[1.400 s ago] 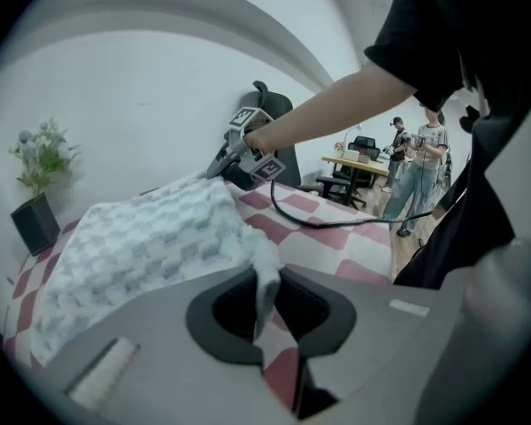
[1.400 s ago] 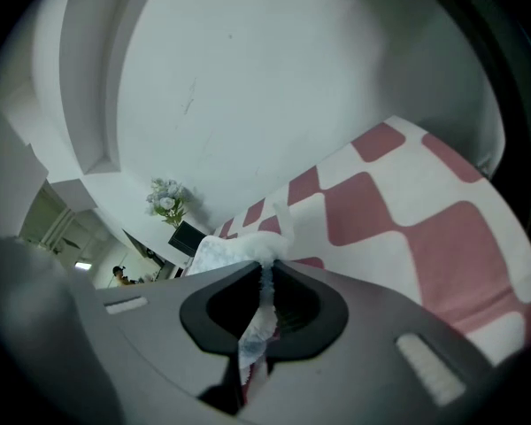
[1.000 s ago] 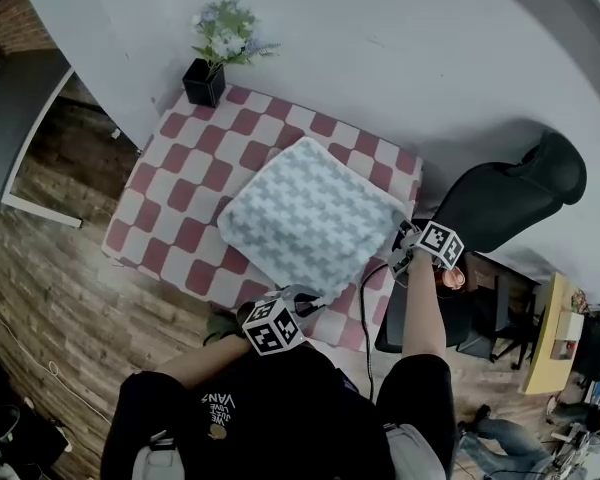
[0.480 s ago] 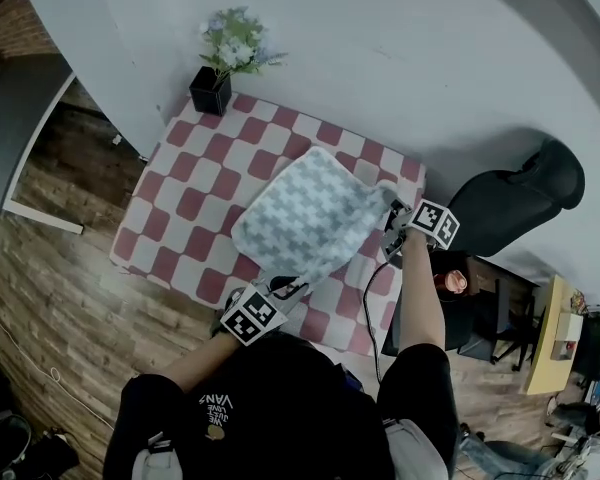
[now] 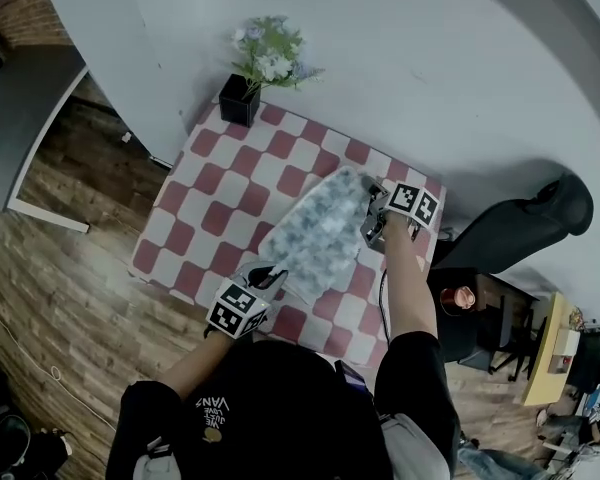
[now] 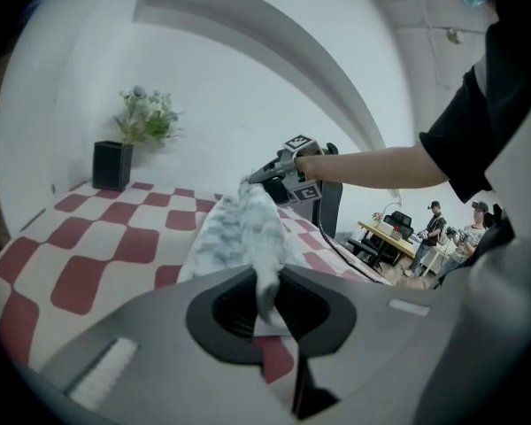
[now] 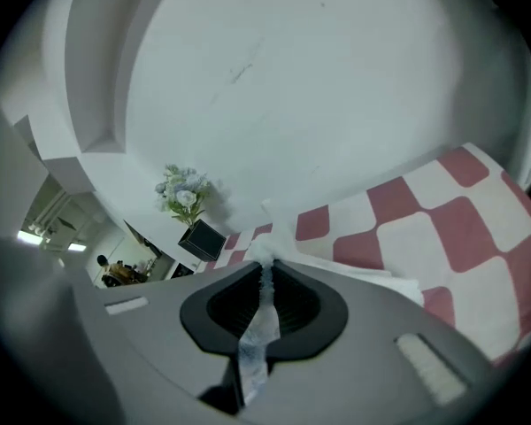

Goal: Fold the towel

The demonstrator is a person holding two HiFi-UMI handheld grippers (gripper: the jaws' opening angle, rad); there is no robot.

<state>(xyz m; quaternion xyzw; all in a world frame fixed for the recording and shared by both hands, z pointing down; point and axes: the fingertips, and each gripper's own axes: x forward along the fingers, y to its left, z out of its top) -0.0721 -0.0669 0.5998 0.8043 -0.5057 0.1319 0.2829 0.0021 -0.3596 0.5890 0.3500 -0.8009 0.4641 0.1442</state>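
A grey-and-white patterned towel [image 5: 318,232] lies on the red-and-white checked table [image 5: 220,193], its right part lifted and carried leftward over the rest. My left gripper [image 5: 265,275] is shut on the towel's near corner at the table's front; in the left gripper view the towel [image 6: 239,228] runs from my jaws up toward the other gripper [image 6: 270,173]. My right gripper [image 5: 372,190] is shut on the far corner, held above the towel's far right edge. In the right gripper view a strip of the towel [image 7: 264,304] is pinched between the jaws.
A black pot with pale flowers [image 5: 242,96] stands at the table's far left corner, also seen as the flower pot [image 6: 112,162] and the plant [image 7: 195,228]. A black chair [image 5: 515,228] sits right of the table. Wooden floor [image 5: 70,238] lies to the left, the white wall [image 5: 380,58] behind.
Both grippers have swept left across the table with the towel's right edge, so the flat towel is now narrower and doubled over. The head view has also shifted.
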